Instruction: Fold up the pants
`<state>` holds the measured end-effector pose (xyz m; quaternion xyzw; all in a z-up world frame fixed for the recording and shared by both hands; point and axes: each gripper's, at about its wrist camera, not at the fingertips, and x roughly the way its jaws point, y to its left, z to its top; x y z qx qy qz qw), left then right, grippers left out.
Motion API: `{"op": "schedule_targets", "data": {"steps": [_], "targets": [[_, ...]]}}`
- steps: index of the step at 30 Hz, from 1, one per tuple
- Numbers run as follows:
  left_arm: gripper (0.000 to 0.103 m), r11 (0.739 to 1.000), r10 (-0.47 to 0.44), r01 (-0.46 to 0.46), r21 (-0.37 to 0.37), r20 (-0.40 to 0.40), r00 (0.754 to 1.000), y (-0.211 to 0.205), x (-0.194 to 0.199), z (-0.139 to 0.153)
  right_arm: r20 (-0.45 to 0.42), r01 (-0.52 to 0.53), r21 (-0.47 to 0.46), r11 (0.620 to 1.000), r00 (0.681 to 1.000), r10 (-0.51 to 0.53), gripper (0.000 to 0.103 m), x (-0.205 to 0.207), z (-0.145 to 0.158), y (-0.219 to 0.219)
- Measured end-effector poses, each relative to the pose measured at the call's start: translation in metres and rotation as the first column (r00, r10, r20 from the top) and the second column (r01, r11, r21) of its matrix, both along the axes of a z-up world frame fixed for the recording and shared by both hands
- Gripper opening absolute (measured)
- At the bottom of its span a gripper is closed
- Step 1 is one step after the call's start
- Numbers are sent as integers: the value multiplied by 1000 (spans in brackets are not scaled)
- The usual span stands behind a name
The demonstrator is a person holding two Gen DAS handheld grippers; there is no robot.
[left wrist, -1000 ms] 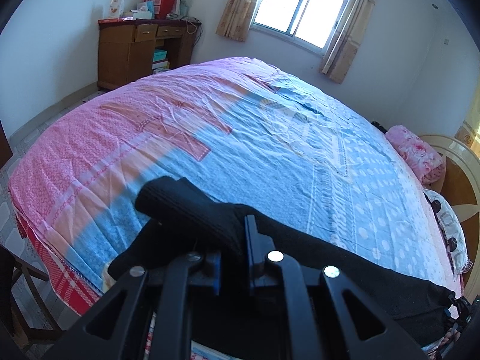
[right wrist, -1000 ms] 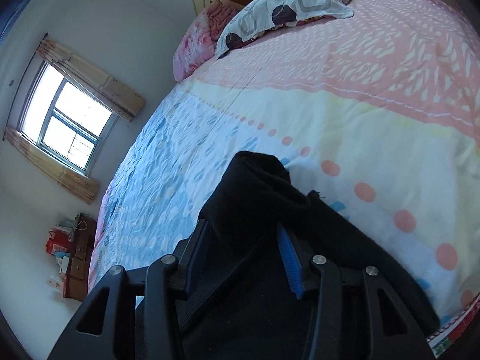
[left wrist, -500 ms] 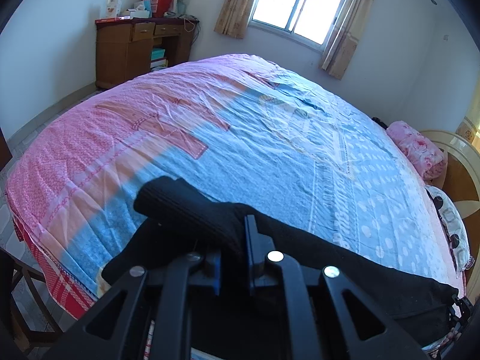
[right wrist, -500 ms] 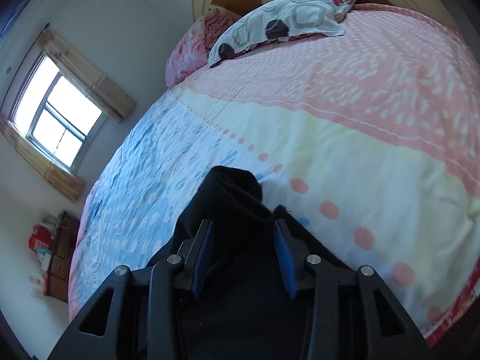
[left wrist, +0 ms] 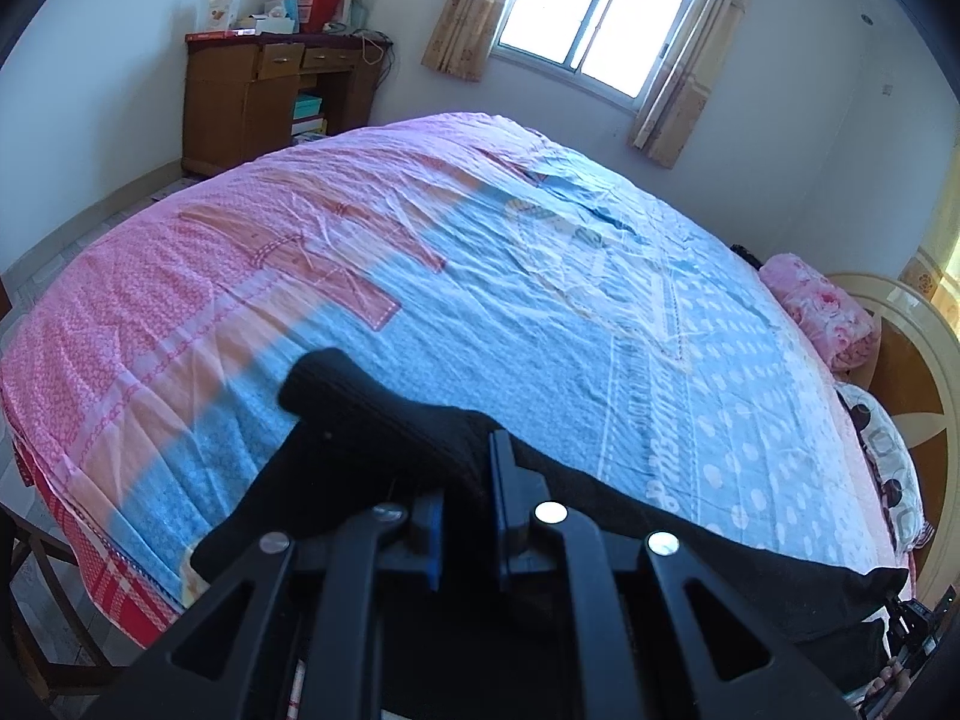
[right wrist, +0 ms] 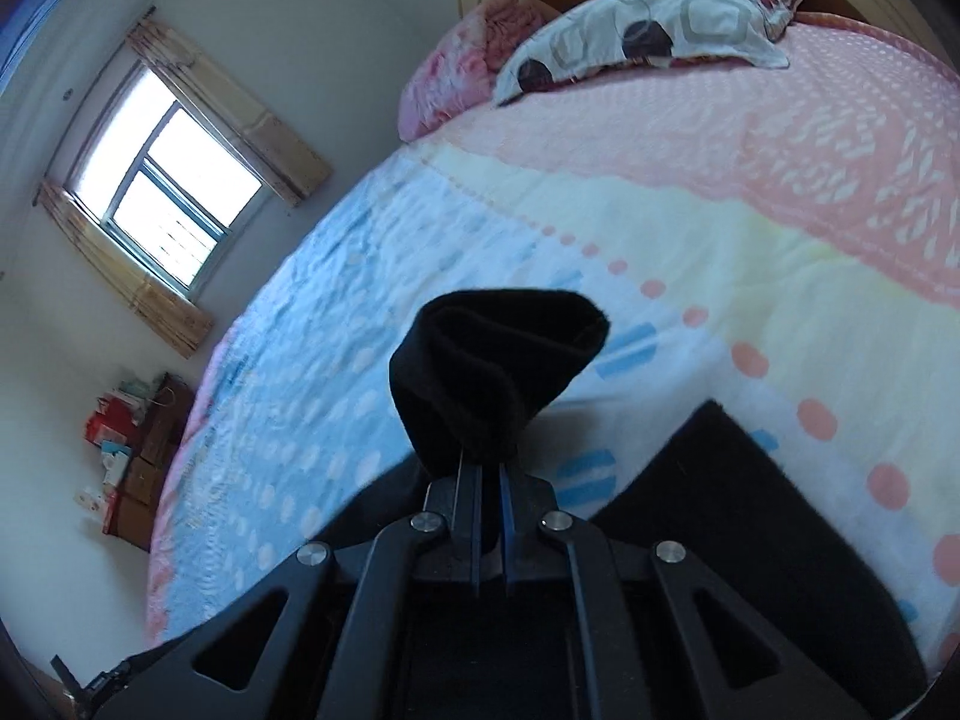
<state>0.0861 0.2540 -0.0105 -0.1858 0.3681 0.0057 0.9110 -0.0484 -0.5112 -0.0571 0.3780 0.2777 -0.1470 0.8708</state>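
Black pants (left wrist: 384, 420) pinched at two points along the near edge of the bed (left wrist: 540, 312).

The left gripper (left wrist: 465, 480) has its jaws clamped on a thick ribbed bunch of cloth. The right gripper (right wrist: 489, 480) has just been closing, its jaws now narrow on a gathered fold that stands up in front of them. The cloth looks soft, limp and light, so it should sag between the holds; gripping hems or the waistband seems best. Its long axis runs along the bed's edge, from one gripper to the other.
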Motion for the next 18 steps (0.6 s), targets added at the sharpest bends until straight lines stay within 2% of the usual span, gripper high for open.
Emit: {"op": "schedule_targets", "data": {"steps": [4,7,13,18], "targets": [[13,1000,-3,3,0,19,1000,0,-4,8,81,-15,20,1000,997,14,5,-9,29,-2],[13,1000,-9,9,2,24,1000,-1,-6,8,103,-34,17,999,994,32,5,-14,44,1],[13,1000,-8,8,-9,19,1000,2,-7,6,126,-39,55,998,992,32,5,-30,34,1],[13,1000,-12,13,-22,28,1000,6,-10,13,161,-34,22,999,986,30,4,-53,46,4]]}}
